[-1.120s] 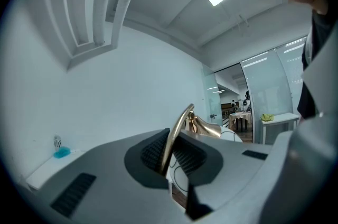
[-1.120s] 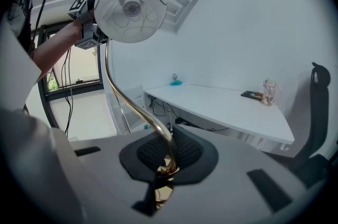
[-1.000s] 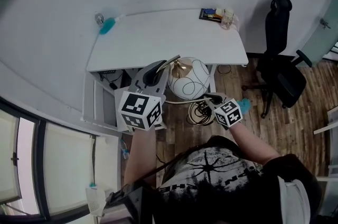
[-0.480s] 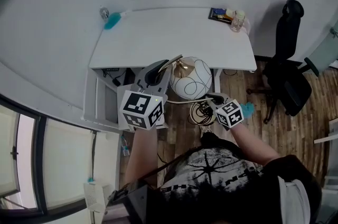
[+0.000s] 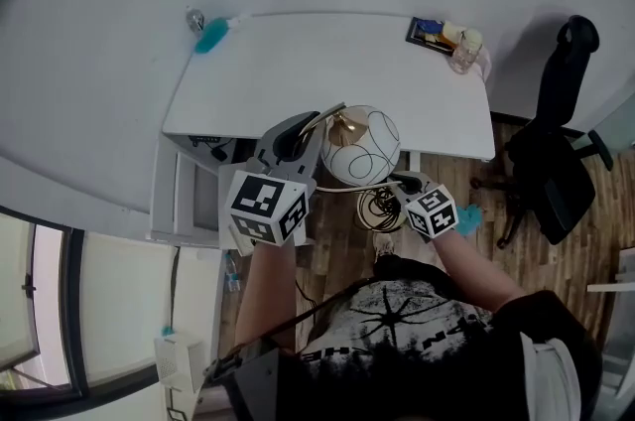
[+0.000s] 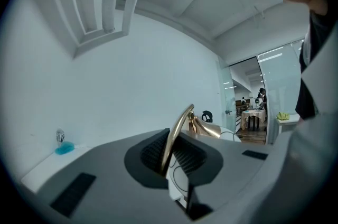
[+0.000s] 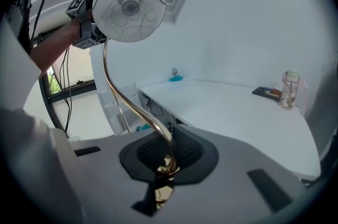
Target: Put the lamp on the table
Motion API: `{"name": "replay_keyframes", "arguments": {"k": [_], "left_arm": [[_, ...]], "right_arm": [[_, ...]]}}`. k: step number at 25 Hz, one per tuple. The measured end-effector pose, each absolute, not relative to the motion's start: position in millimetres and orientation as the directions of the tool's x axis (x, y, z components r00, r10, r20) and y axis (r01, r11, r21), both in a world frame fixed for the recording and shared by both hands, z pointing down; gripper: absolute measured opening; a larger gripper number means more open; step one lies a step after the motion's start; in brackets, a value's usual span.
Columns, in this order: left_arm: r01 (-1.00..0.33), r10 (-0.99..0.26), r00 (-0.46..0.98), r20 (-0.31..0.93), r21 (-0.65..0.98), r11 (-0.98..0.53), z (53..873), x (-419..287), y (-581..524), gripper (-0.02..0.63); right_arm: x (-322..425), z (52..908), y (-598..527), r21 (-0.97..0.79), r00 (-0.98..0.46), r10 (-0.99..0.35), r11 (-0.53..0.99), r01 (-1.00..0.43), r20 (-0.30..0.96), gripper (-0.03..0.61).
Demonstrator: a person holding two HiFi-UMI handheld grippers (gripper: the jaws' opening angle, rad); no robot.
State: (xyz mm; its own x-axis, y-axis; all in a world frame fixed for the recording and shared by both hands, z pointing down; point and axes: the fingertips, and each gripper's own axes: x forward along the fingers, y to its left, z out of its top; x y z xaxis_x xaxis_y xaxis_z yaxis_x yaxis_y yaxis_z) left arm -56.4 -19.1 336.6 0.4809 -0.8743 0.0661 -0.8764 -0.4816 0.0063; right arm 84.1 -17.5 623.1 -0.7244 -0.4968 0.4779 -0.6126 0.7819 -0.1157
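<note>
I hold the lamp in the air just in front of the white table. Its white globe shade with thin black lines hangs off a curved brass stem. My left gripper is shut on the upper stem near the brass cap. My right gripper is shut on the lower stem, below and right of the shade. A coiled black cord dangles under the lamp.
On the table's far left lies a teal object beside a small metal piece; at its far right stand a dark tray and a clear jar. A black office chair stands right of the table on wood flooring.
The table and chair have slid rightward in the head view as the view turned. Both grippers and the lamp sit almost where they were, a little nearer the table edge.
</note>
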Motion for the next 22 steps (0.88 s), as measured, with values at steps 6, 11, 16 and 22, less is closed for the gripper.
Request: {"name": "replay_keyframes", "arguments": {"k": [6, 11, 16, 22], "left_arm": [[-0.891, -0.888, 0.453, 0.073, 0.006, -0.454, 334, -51, -73, 0.023], [-0.897, -0.894, 0.441, 0.084, 0.002, -0.442, 331, -40, -114, 0.023], [-0.904, -0.901, 0.423, 0.097, -0.015, -0.426, 329, -28, -148, 0.023], [-0.911, -0.908, 0.406, 0.108, -0.035, -0.411, 327, -17, -175, 0.023]], "right_arm": [[88, 621, -73, -0.126, -0.742, -0.469, 0.800, -0.587, 0.478, 0.021], [96, 620, -116, -0.138, -0.756, -0.453, 0.809, -0.571, 0.473, 0.021], [102, 620, -151, -0.152, -0.775, -0.439, 0.819, -0.553, 0.455, 0.021], [105, 622, -183, -0.168, -0.795, -0.421, 0.830, -0.532, 0.438, 0.021]]}}
